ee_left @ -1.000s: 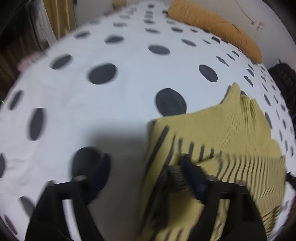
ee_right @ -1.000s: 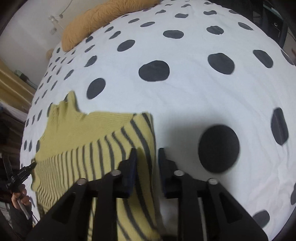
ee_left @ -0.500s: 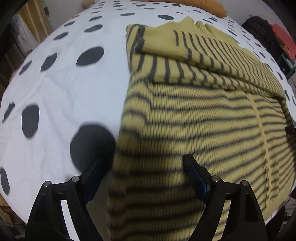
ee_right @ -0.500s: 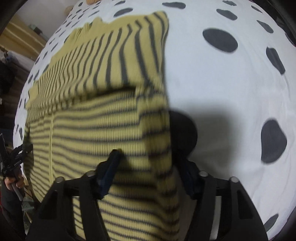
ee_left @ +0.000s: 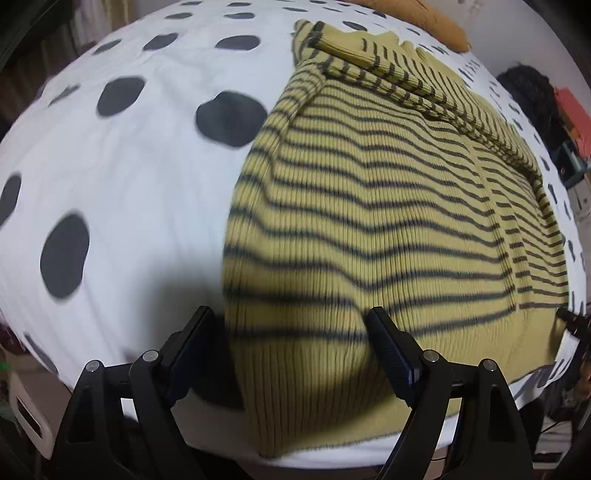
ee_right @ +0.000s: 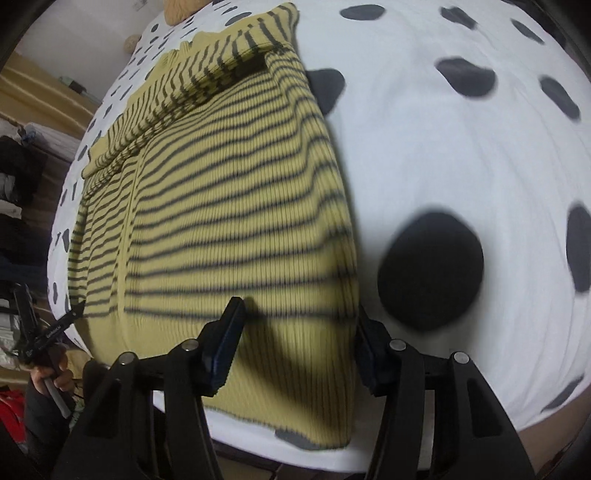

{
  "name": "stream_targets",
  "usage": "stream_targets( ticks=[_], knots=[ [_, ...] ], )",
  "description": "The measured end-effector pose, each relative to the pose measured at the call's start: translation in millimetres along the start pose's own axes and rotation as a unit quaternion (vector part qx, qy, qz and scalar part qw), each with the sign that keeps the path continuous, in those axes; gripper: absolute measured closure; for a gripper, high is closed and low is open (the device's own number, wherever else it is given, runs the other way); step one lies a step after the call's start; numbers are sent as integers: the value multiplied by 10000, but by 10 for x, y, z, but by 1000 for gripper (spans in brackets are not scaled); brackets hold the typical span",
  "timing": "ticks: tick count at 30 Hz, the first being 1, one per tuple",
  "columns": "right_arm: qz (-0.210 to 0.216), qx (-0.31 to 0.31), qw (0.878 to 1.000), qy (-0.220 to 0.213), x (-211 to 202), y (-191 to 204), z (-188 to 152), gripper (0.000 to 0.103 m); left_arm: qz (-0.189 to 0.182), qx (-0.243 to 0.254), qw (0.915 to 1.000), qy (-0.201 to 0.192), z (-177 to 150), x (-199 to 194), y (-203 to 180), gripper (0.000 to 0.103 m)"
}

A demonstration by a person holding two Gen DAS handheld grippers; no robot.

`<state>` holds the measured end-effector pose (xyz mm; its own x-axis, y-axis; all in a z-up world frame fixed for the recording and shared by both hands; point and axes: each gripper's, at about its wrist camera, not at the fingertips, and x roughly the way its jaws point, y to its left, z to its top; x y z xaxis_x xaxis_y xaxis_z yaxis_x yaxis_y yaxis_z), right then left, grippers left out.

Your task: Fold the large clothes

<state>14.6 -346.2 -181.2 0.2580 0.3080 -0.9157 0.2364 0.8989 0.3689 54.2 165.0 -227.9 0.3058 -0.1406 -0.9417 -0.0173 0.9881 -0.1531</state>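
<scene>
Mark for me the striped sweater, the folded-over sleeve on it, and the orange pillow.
striped sweater (ee_left: 369,229): left wrist view, middle of its body.
folded-over sleeve (ee_left: 402,83): left wrist view, mid-length of the sleeve lying across the top.
orange pillow (ee_left: 432,18): left wrist view, its visible near side.

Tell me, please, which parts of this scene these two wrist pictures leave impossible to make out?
- Sweater hem: left wrist view, motion blur smears its stripes nearest the left hand-held gripper.
- Sweater's near corner: right wrist view, blurred, partly behind the right hand-held gripper.
- Orange pillow: cut off by the top edge.
- Clutter beside the bed: dark, too small to identify.
</scene>
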Motion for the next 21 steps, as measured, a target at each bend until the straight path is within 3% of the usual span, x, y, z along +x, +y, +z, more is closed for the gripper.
stream_targets(
  ticks=[9, 12, 15, 17, 21],
  knots=[
    [505, 950, 9941, 98, 92, -111, -686, 47, -77, -560, 9984, 89, -773, -114, 82, 18],
    [704, 1227, 9899, -67, 89, -103, -897, 45, -202, -1204, 9923, 223, -1072, -106, 111, 18],
    [1357, 1929, 9710, -385, 188, -60, -1085, 45, -627, -1883, 9796, 323, -1372, -4, -3, 18],
    [1621, 2192, 9615, -342, 347, 88, -1150, 45, -772, -1846, 9785, 505, -1465, 96, -216, 18],
    [1604, 2239, 9604, -420, 517, 404, -1176, 43, -731, -1393, 9864, 484, -1470, 191, -554, 18]
  ],
)
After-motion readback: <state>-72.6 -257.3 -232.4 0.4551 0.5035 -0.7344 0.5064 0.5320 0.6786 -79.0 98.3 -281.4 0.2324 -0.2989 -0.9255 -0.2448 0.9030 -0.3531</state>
